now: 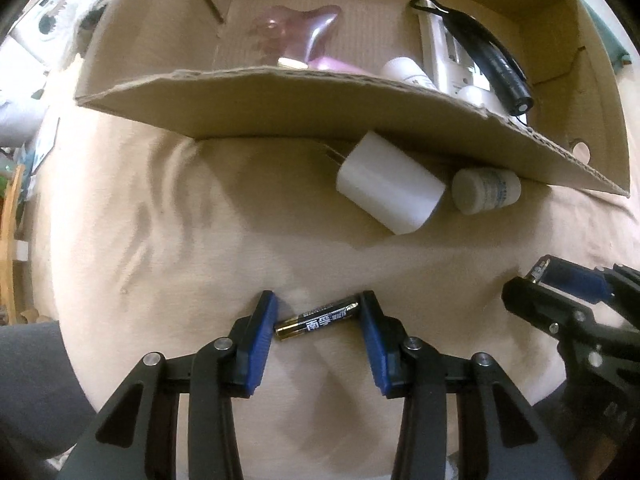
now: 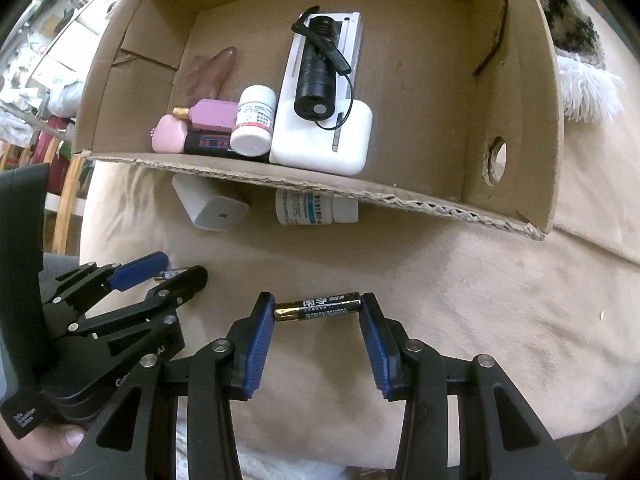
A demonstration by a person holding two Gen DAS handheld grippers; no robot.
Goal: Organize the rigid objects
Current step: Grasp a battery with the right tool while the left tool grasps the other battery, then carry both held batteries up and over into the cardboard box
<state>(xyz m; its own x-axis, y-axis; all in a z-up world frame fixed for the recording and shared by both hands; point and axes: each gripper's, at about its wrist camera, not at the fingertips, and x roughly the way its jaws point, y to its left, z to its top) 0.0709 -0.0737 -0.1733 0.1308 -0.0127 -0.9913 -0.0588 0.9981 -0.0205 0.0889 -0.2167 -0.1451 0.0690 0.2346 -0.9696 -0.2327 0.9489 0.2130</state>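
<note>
Two black batteries are gripped end to end, one per claw: the left claw [image 1: 318, 318] is clamped on a battery [image 1: 316, 317] low over the beige blanket [image 1: 168, 240], and the right claw [image 2: 318, 309] pinches its own battery [image 2: 318, 308]. Beyond them, a white charger [image 1: 390, 182] and a pill bottle [image 1: 486, 190] lie against the cardboard box [image 1: 320, 120], which holds a black flashlight [image 2: 316, 76].

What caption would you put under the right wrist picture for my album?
Right gripper pinches a battery end to end before the cardboard box.
</note>
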